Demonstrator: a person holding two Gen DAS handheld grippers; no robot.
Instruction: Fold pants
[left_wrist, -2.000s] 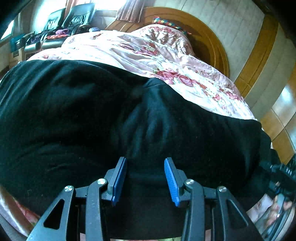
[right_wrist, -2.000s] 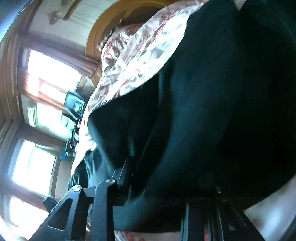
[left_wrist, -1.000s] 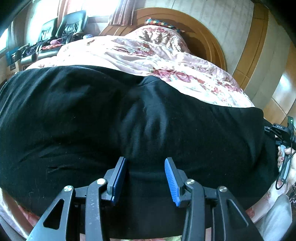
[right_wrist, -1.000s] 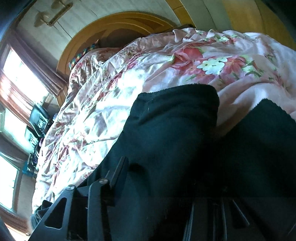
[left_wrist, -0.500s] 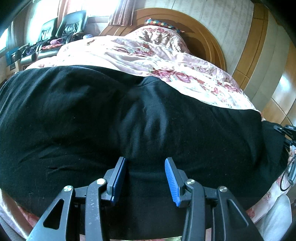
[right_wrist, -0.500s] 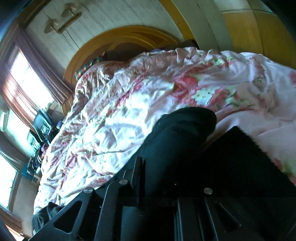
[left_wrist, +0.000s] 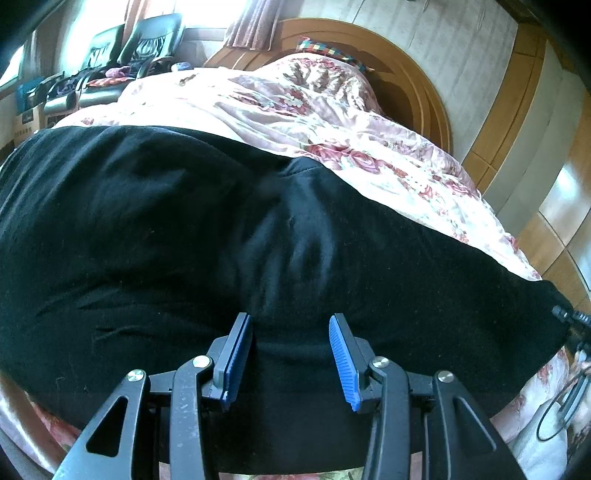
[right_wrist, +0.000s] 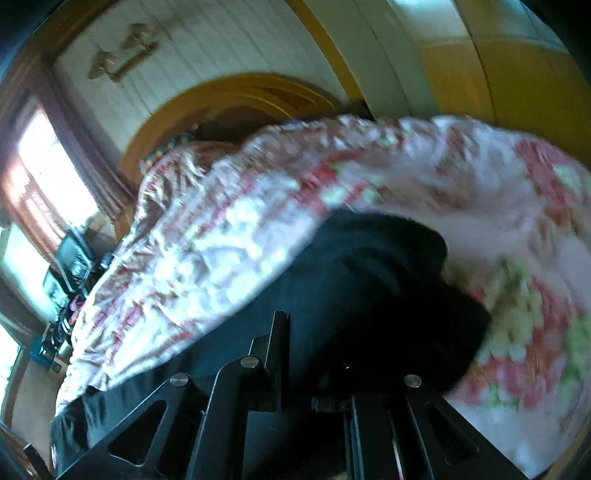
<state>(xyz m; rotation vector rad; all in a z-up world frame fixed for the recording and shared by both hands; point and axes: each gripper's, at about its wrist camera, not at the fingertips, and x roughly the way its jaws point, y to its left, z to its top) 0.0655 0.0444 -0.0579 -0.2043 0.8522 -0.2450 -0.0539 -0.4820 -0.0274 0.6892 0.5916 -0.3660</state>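
Note:
Black pants lie spread across a pink floral quilt. My left gripper rests at their near edge; its blue pads stand apart, with black cloth lying between them, unpinched. In the blurred right wrist view, one end of the pants bunches over my right gripper. That gripper is shut on the cloth. One of its fingers shows; the other is hidden under the fabric.
A rounded wooden headboard and panelled wall stand beyond the quilt. Black chairs sit by bright windows at the far left. Black hardware with a looped cable shows at the pants' right end.
The right gripper's jaws closed on the pants end and it swung with the cloth, bringing more quilt and wall into view. The pants' right end stretched out to the right. The left gripper stayed put.

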